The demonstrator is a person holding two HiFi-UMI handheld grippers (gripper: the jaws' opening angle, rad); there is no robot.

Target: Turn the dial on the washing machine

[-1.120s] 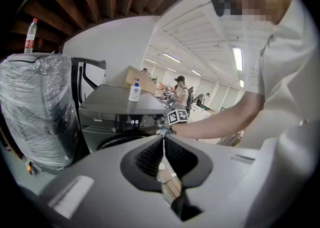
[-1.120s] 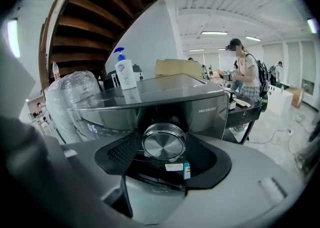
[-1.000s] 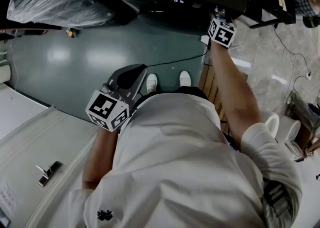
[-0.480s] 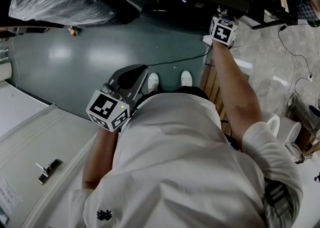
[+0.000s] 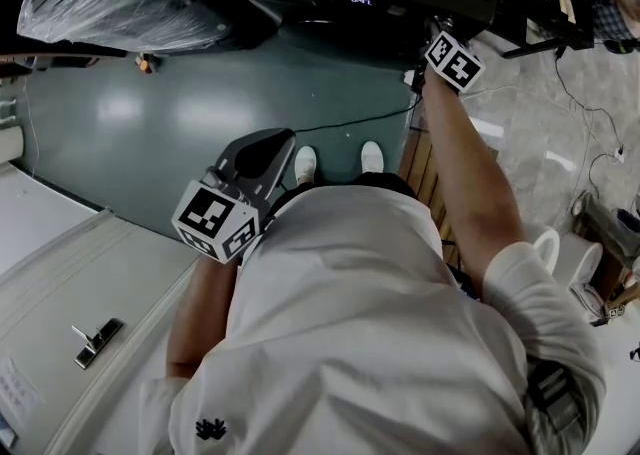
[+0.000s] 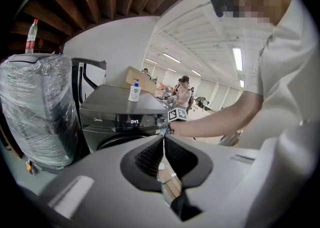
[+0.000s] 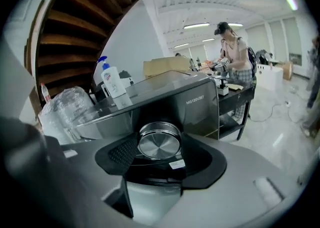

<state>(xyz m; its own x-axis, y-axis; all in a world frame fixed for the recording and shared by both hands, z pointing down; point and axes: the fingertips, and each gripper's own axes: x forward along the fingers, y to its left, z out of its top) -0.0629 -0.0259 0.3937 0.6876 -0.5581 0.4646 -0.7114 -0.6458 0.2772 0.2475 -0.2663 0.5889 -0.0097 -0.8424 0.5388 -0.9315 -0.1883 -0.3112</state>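
At the washer's [image 6: 117, 117] front panel, right end, the dial [image 7: 159, 141] is sitting dead centre between the right gripper's [image 5: 440, 31] jaws, which are closing on its rim from both sides. So this gripper is clamping the dial, not hovering. The dial's axis is pointing straight out of the panel and along the gripper's own line, so any turn is going to be a roll of the wrist about that line, with no sideways reach needed. The right arm is stretching fully forward in the head view. The left gripper [image 6: 163, 144] is hanging back by the person's body, well apart from the washer, with its jaws pressing together on nothing, so the right one is plainly the working hand. The dial is looking round and squat, with a brushed-metal face and a shiny ringed rim, standing proud of the dark glossy panel. A lit display [image 6: 134, 121] is glowing just to its left, and a pump bottle [image 7: 114, 84] is standing on top of the washer.
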